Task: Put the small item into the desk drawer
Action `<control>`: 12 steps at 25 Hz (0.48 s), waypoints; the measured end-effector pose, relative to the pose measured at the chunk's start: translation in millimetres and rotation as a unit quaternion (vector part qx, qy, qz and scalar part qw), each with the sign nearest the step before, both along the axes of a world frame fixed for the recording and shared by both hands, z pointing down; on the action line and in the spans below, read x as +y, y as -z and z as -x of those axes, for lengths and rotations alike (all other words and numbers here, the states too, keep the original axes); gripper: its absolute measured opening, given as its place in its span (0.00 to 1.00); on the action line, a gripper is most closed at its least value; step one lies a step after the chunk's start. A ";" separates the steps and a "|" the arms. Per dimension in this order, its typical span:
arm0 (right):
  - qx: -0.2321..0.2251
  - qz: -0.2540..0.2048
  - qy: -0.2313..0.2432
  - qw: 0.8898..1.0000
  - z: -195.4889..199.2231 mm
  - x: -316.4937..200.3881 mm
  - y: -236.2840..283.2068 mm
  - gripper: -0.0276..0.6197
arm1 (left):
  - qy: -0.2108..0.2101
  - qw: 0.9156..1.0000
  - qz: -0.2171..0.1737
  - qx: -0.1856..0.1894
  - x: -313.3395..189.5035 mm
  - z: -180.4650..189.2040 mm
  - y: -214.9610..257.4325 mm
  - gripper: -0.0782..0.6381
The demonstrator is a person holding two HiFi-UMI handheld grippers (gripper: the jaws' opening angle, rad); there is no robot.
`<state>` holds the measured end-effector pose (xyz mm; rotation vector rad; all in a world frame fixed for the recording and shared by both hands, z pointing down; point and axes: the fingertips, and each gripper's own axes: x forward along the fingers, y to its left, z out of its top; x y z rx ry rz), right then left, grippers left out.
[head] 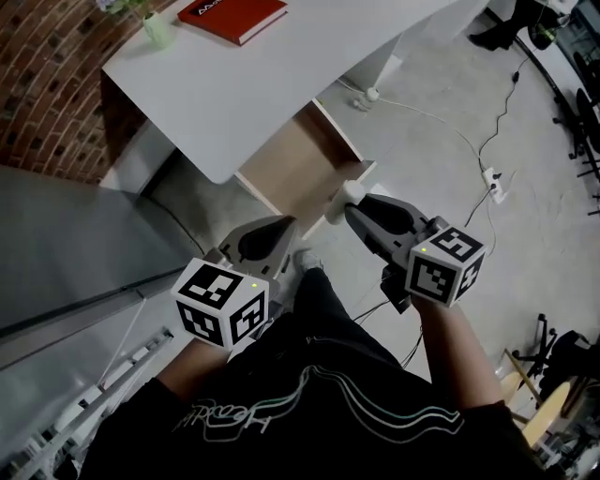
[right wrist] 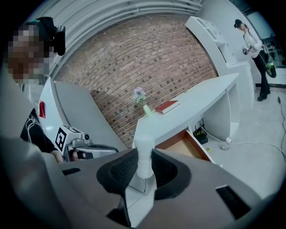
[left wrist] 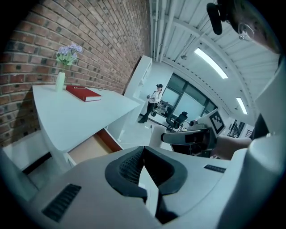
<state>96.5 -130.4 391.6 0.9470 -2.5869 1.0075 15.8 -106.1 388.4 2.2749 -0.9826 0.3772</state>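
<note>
Pinching small item [right wrist: 144,151], apparently upright: right hand-held gripper [right wrist: 144,170].

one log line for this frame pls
right gripper: shut on small white item | left gripper: shut, empty | desk drawer: open | status: item not yet in drawer

A white desk [head: 281,84] stands by a brick wall [head: 47,84]. On its top lie a red book [head: 232,16] and, just beside it, a small green vase [head: 157,31] with purple flowers [left wrist: 68,51] in it. Both sit at the far end. Under the top a drawer [head: 300,155] is pulled out, and its brown wooden bottom shows. The desk stands on a grey floor [head: 525,234]. On the floor lies a long white cable [head: 433,114] that runs to a white power strip [head: 492,183].
</note>
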 end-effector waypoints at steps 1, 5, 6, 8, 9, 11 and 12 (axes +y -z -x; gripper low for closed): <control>0.006 0.000 0.007 1.000 -0.6 -9.0 -6.1 0.21 | 0.004 1.000 0.003 -0.002 -7.9 -1.1 -5.7 0.14; 0.034 0.004 0.033 0.999 2.9 -41.7 -32.8 0.21 | 0.012 1.000 0.015 -0.010 -34.8 -2.2 -29.8 0.14; 0.040 0.007 0.039 0.998 5.0 -49.0 -40.5 0.21 | 0.015 1.000 0.019 -0.012 -39.8 -1.2 -36.0 0.14; 0.051 0.013 0.052 0.997 9.4 -62.6 -57.6 0.21 | 0.023 0.999 0.028 -0.013 -48.9 0.8 -48.0 0.14; 0.057 0.017 0.058 0.997 11.4 -68.5 -66.7 0.21 | 0.026 0.999 0.032 -0.013 -52.7 1.6 -54.1 0.14; 0.070 0.023 0.072 0.995 15.6 -78.7 -85.3 0.21 | 0.034 0.998 0.042 -0.013 -58.8 3.4 -67.0 0.14; 0.077 0.026 0.079 0.994 18.1 -83.4 -94.5 0.21 | 0.038 0.998 0.047 -0.013 -61.6 4.7 -73.7 0.14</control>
